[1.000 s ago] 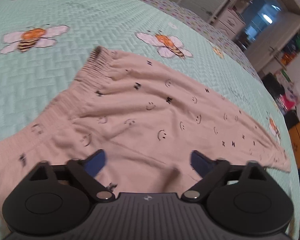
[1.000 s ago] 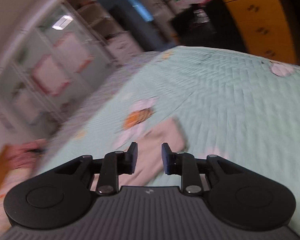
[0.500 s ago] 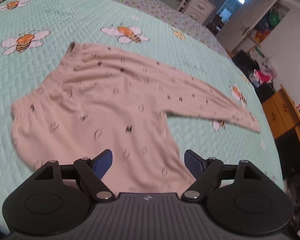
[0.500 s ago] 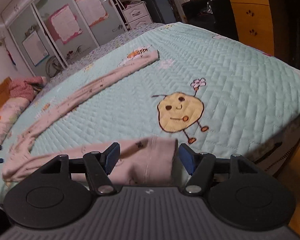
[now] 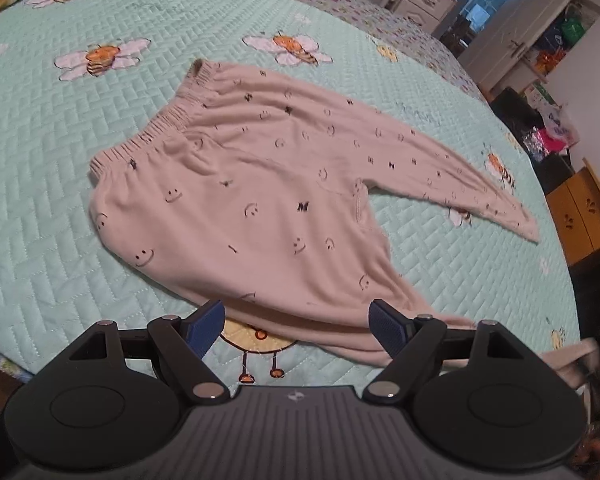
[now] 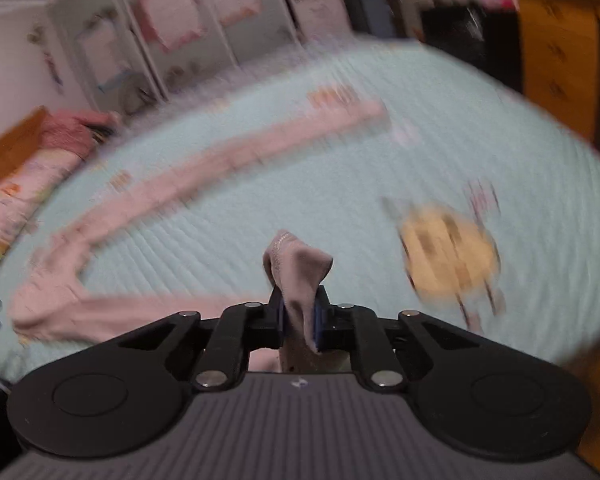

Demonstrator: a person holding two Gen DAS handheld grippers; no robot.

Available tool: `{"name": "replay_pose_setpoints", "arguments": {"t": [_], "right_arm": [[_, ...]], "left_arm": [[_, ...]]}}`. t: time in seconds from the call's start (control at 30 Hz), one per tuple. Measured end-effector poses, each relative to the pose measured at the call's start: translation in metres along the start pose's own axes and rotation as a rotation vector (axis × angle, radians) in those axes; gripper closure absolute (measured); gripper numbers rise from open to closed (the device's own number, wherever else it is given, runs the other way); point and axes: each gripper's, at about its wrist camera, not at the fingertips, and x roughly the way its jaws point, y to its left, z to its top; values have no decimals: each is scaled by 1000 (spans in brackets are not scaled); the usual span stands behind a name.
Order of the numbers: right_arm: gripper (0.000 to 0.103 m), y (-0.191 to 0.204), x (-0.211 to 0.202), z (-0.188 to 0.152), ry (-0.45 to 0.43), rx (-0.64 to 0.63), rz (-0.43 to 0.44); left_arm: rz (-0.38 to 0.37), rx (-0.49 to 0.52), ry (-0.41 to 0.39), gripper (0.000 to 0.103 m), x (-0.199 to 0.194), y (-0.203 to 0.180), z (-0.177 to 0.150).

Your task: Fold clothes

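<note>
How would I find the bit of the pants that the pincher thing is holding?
Look at the big mint-green bedspread with bees on it, where the pink pants with tiny smiley faces lie spread out. One leg lies straight across the bed; the other runs toward the right gripper. Its cuff is the only part pinched between two blue pads and sticking up.
</note>
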Motion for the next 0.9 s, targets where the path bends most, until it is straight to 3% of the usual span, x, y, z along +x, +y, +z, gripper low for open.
{"name": "replay_pose_setpoints", "arguments": {"t": [0.1, 0.2, 0.23, 0.27, 0.33, 0.43, 0.6, 0.7, 0.9], "right_arm": [[88, 11, -32, 50, -198, -11, 36], [86, 8, -52, 70, -351, -75, 59], [81, 4, -48, 68, -356, -99, 43], [68, -1, -43, 63, -349, -122, 21], [49, -17, -21, 46, -247, -143, -47], [47, -47, 3, 9, -69, -32, -121], [47, -73, -4, -37, -26, 191, -125], [47, -68, -6, -47, -14, 212, -111], [37, -57, -3, -48, 2, 214, -91]], "left_arm": [[8, -8, -23, 20, -10, 2, 1], [15, -17, -36, 20, -18, 5, -2], [18, -23, -32, 20, -18, 8, -3], [22, -28, -24, 20, -17, 10, -5], [31, -39, -2, 20, -14, 16, -9], [60, -47, 34, 20, -8, 24, -13], [93, -37, 43, 20, 0, 26, -16], [95, 85, 12, 20, 3, 4, -19], [23, 401, -75, 20, 14, -61, -22]]}}
